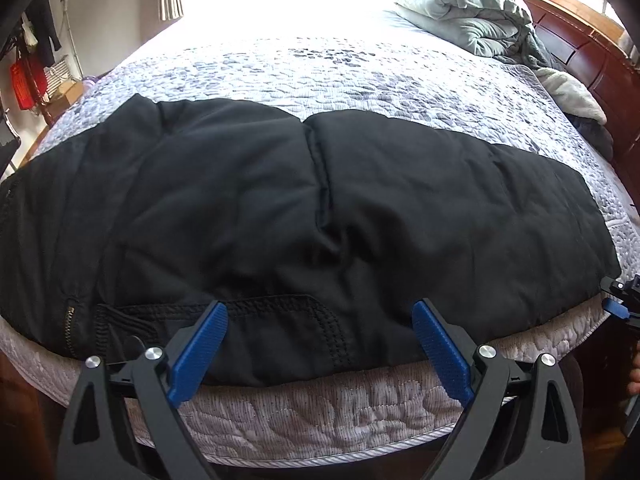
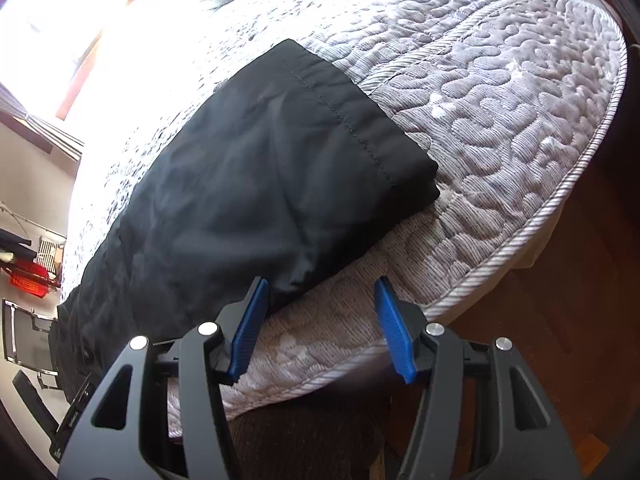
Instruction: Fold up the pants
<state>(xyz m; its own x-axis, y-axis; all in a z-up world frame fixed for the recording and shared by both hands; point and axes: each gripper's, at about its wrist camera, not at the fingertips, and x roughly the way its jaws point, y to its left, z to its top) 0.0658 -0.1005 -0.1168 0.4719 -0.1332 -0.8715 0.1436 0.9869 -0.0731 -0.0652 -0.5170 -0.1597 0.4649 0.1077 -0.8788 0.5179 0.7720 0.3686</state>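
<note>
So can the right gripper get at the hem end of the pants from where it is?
Probably yes: the right gripper is open, the pants hem lies just ahead, nothing between.

Blown-out glare from the window (image 2: 68, 20), fisheye-bent edges, sharp focus.

Black pants (image 1: 304, 208) lie spread across the quilted bed (image 1: 360, 68), near its front edge. The left tongs (image 1: 320, 320) hover with fingers wide apart over the waistband. A rumpled grey comforter (image 1: 460, 8) sits far back.

One pants (image 1: 280, 200), two grippers (image 1: 320, 340).
</note>
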